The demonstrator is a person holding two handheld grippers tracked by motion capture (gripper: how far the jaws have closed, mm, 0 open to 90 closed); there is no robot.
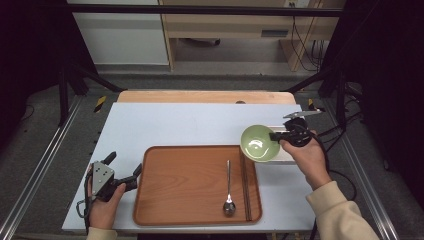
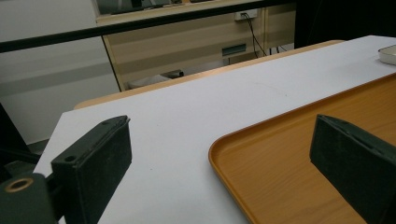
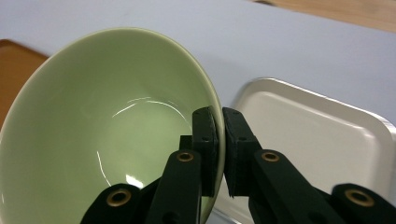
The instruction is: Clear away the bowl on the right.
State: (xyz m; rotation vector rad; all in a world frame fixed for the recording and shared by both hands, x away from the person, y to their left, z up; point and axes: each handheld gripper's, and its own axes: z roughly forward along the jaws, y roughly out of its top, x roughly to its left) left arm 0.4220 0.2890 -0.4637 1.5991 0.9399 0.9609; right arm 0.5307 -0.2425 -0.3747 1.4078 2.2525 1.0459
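Covering the wooden table (image 1: 150, 96), a pale-blue sheet (image 1: 190, 125) (grey floor (image 1: 40, 145) around).

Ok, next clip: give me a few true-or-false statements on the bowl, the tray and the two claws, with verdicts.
1. The right claw is clamped on the rim of the green bowl. True.
2. The green bowl stands flat on the wooden tray. False: it is held tilted off the table, near the tray's far right corner and partly over the white dish.
3. A spoon and a pair of chopsticks lie on the wooden tray. True.
4. The left claw grips the tray's edge. False: its jaws stand open and hold nothing, at the tray's left edge.
5. The white dish holds food. False: the part that shows is bare.
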